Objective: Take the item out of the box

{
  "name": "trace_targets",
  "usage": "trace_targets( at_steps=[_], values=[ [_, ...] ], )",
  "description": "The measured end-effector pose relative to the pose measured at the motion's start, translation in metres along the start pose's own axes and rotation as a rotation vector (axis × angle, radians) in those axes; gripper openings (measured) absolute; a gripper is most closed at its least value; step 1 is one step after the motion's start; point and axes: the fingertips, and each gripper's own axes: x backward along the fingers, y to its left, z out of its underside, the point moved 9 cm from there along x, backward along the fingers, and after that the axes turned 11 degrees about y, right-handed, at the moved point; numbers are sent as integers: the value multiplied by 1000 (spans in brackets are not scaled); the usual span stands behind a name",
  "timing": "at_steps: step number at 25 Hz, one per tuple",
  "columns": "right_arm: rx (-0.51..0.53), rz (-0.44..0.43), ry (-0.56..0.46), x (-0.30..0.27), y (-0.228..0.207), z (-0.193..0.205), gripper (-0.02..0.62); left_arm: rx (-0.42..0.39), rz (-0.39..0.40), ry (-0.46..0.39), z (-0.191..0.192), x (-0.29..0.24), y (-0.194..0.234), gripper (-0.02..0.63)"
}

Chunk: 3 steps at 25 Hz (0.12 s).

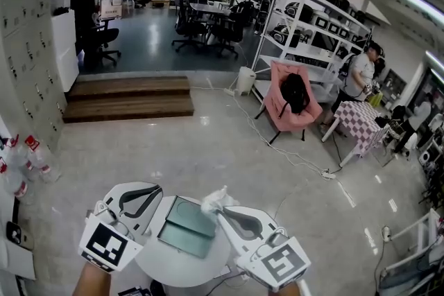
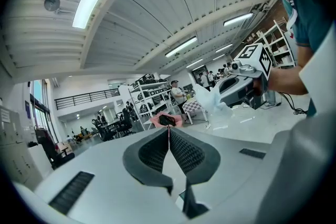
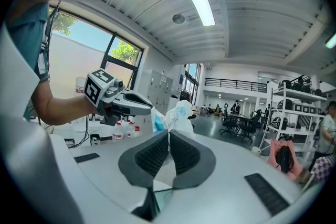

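A teal box [image 1: 187, 225] lies on a small round white table [image 1: 156, 263] at the bottom of the head view. My right gripper [image 1: 220, 213] is raised above the box's right edge and is shut on a crumpled white plastic-wrapped item [image 1: 216, 199]. In the right gripper view the item [image 3: 179, 114] sticks up from the closed fingertips of the right gripper [image 3: 169, 135], and a blue patch shows on it. My left gripper [image 1: 158, 196] hovers over the box's left side, shut, with nothing between its jaws. In the left gripper view the left gripper [image 2: 169, 129] is closed, and the item [image 2: 212, 102] hangs off to the right.
Several water bottles [image 1: 28, 156] stand on the floor at the left. Wooden steps [image 1: 128, 97] lead up to an office area. A pink chair [image 1: 291, 104], a checkered table [image 1: 364, 125], shelving [image 1: 312, 17] and a person [image 1: 357, 76] are at the right.
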Motion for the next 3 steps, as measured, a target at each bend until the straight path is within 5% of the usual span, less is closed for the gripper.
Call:
trace_targets(
  at_steps=[3],
  values=[
    [-1,-2,-1,-5,1,3,41,-5,0,6,5,-1,1,23]
  ],
)
